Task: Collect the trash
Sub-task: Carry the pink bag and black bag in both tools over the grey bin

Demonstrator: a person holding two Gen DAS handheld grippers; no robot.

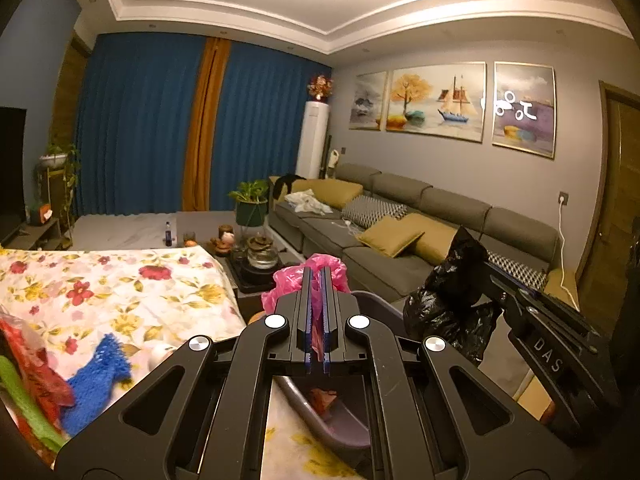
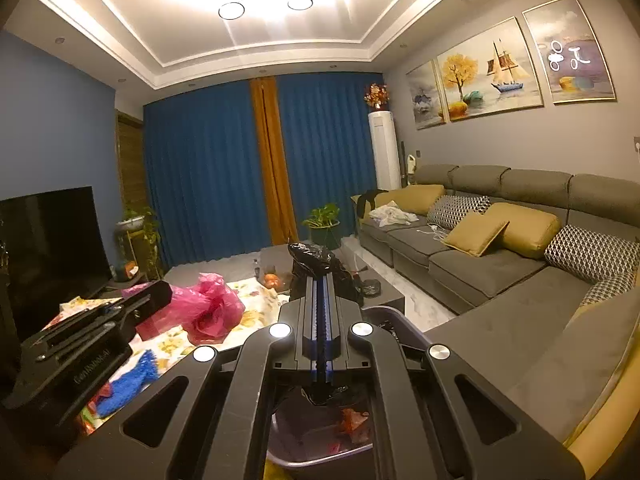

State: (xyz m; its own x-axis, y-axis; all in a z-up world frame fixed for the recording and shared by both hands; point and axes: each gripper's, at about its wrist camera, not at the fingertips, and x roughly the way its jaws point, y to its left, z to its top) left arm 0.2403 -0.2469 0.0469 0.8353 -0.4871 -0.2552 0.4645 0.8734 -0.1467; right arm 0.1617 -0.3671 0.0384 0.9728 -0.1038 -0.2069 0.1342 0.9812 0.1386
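Observation:
My left gripper (image 1: 317, 276) is shut on a crumpled pink plastic bag (image 1: 288, 284) and holds it up above the grey trash bin (image 1: 376, 300). The pink bag also shows in the right wrist view (image 2: 208, 308), held by the left gripper (image 2: 160, 294). My right gripper (image 2: 320, 280) is shut on a crumpled black plastic bag (image 2: 316, 258) and holds it over the bin (image 2: 384, 314). The black bag (image 1: 448, 300) and right gripper (image 1: 490, 270) show at the right of the left wrist view. Red scraps lie inside the bin (image 2: 352, 420).
A floral cloth (image 1: 120, 292) covers the table, with a blue fuzzy rag (image 1: 100, 376), red and green wrappers (image 1: 36, 376) on it. A grey sofa (image 2: 500, 272) with cushions runs along the right. A tea set (image 1: 260, 252) and potted plant (image 1: 250, 200) stand beyond the table.

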